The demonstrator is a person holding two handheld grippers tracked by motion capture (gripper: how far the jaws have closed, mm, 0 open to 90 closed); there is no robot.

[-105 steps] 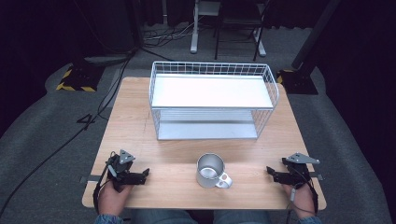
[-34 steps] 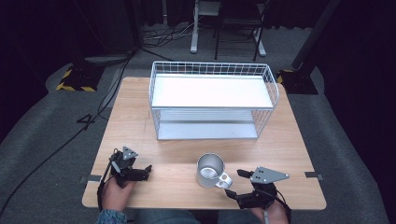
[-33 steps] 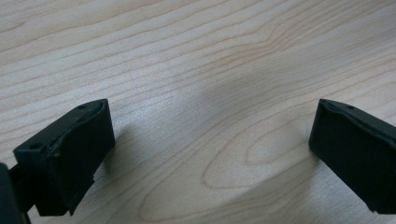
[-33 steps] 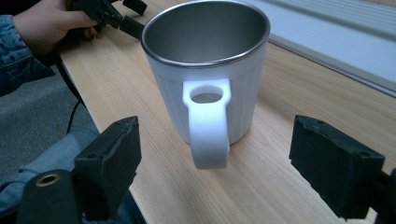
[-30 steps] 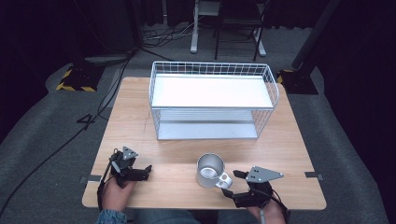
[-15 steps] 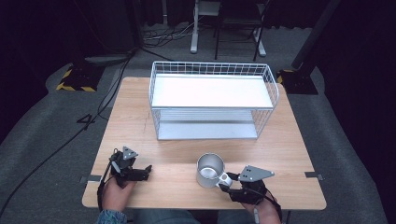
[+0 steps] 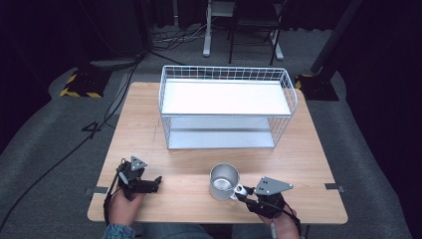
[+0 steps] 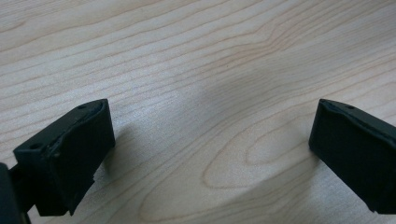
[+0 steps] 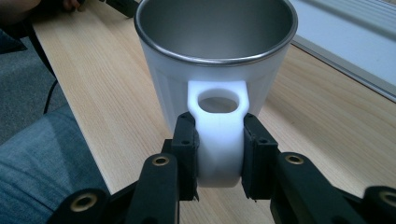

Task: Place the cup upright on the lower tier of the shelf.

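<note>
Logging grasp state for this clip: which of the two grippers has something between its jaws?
The right gripper, closed on the white handle of the metal mug. The left gripper is open over bare table.

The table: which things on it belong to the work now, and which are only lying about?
In use:
- mug, handle clamped in the right gripper
- wire rack, likely the mug's destination, though that is a guess

Idle:
- left gripper, jaws open on bare table
- floor cables
</note>
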